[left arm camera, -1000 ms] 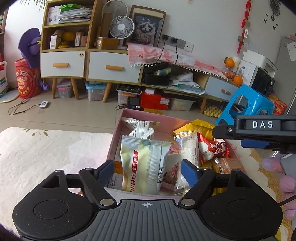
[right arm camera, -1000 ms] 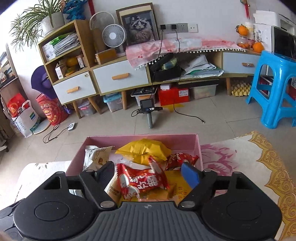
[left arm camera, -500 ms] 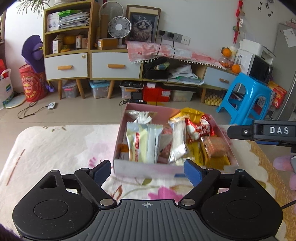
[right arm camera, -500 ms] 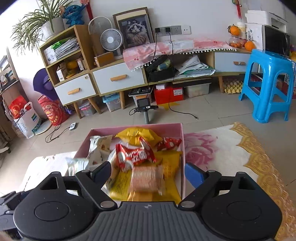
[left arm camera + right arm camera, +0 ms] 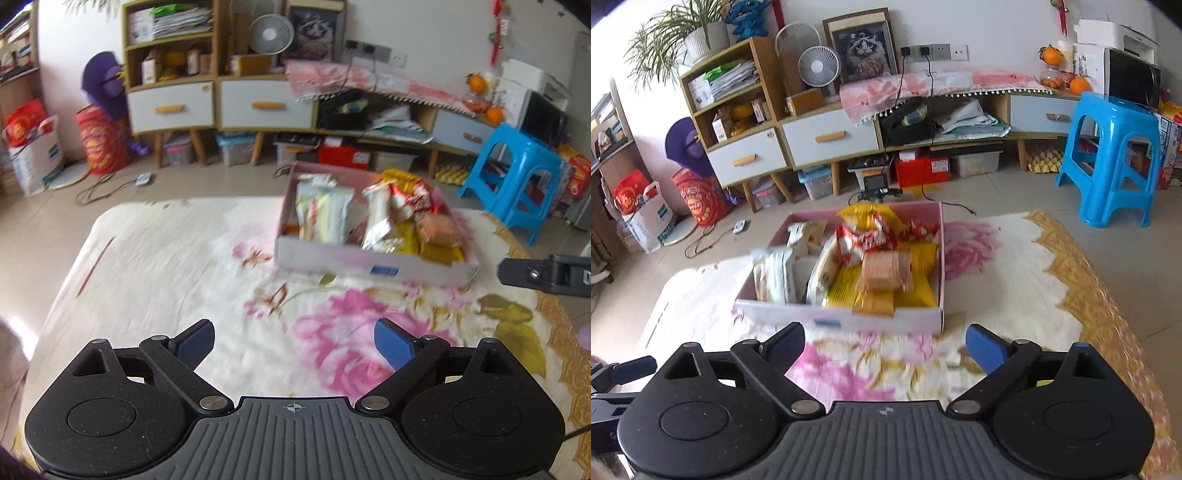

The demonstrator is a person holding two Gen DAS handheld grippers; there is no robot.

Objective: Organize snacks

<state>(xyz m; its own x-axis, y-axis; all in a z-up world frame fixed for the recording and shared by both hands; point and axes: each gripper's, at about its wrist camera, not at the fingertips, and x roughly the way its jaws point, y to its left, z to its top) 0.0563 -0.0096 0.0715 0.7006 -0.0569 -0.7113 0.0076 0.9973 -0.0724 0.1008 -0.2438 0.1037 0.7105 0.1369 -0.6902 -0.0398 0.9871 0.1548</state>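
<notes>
Snacks, assorted packets, lie packed in the pink box (image 5: 849,317), which rests on the counter (image 5: 1015,280) under a floral cloth. Within the box: pale green-white packet (image 5: 774,273) at its left side, red-and-white packet (image 5: 864,240) toward its far wall, yellow packet (image 5: 868,214) behind that, brown biscuit pack (image 5: 884,271) near its middle. Left tool (image 5: 293,341): jaws opening, nothing between them, on the near side of the box and apart from it. Right tool (image 5: 884,347): jaws opening, nothing between them, just before the box's near wall.
</notes>
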